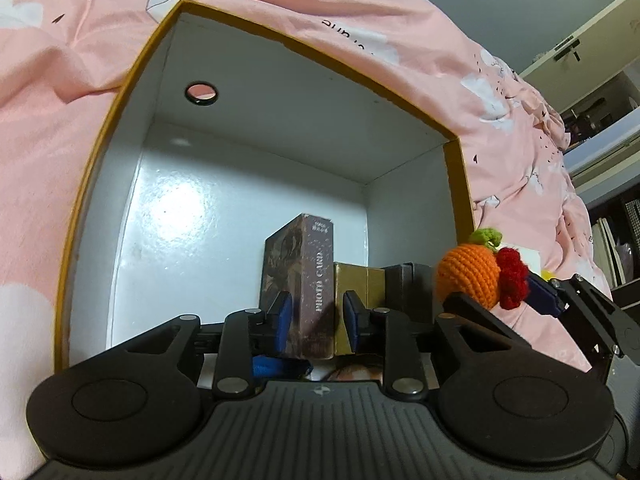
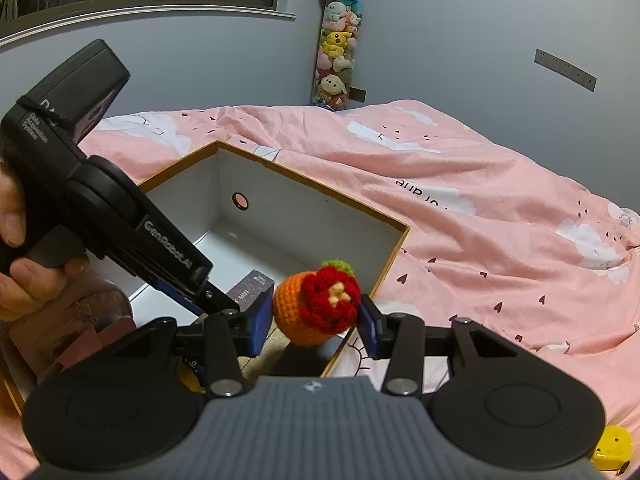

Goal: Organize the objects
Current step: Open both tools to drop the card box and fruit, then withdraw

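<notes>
A white-lined cardboard box with an orange rim (image 1: 120, 92) lies on the pink bed; it also shows in the right wrist view (image 2: 396, 236). My left gripper (image 1: 316, 320) is inside the box, shut on an upright brown photo card box (image 1: 304, 280). A gold box (image 1: 356, 280) stands right beside it. My right gripper (image 2: 316, 320) is shut on an orange crochet toy with a red flower (image 2: 320, 304) and holds it over the box's near right corner. The toy also shows in the left wrist view (image 1: 472, 272).
The pink quilt (image 2: 480, 220) surrounds the box. A yellow object (image 2: 612, 448) lies at the lower right. A tube of plush toys (image 2: 336, 40) stands by the far wall. Shelves (image 1: 600, 120) stand at the right.
</notes>
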### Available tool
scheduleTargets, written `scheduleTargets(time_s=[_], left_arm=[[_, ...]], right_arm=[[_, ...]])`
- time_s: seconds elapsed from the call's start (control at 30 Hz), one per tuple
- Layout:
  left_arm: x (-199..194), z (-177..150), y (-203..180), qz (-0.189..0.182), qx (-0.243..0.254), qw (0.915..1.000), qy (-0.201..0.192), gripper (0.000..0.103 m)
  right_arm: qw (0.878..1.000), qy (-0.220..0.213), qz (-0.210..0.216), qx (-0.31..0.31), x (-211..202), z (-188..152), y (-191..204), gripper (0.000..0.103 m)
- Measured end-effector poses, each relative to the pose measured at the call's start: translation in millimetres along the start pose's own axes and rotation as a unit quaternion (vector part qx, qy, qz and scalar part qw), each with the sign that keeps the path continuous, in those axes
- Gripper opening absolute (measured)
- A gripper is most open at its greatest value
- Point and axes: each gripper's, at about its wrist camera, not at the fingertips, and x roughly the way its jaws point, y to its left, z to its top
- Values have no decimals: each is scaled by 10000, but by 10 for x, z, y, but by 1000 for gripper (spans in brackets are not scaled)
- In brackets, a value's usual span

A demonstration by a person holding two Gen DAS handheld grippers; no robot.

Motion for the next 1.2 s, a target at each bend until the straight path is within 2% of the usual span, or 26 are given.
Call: scheduleTargets(time_s=[0.4, 0.53, 0.67, 0.83, 0.9, 1.0, 1.2], left_arm=[[85, 9, 111, -206, -306, 9993, 14, 30], [-111, 15, -22, 112, 109, 9990, -422, 30], [-435, 4, -144, 331, 597, 9938, -880, 30], [-613, -26, -167, 813, 921, 9853, -1185, 30], [-630, -48, -102, 808, 848, 9859, -1196, 30], [-609, -58, -23, 758, 744, 9870, -1204, 30], [-559, -37, 47, 699, 723, 9874, -1222, 33]], right_arm=[[9998, 80, 103, -153, -8, -16, 59, 47], [9992, 14, 254, -313, -52, 49, 128, 47], [9966, 46, 629, -531, -16, 127, 288, 47], [9885, 211, 1137, -978, 203, 187, 588, 47], [9846, 339, 1282, -1137, 332, 207, 678, 47], [9805, 539, 1281, -1392, 528, 213, 756, 47], [9759, 899, 1479, -1331, 766, 207, 749, 48]])
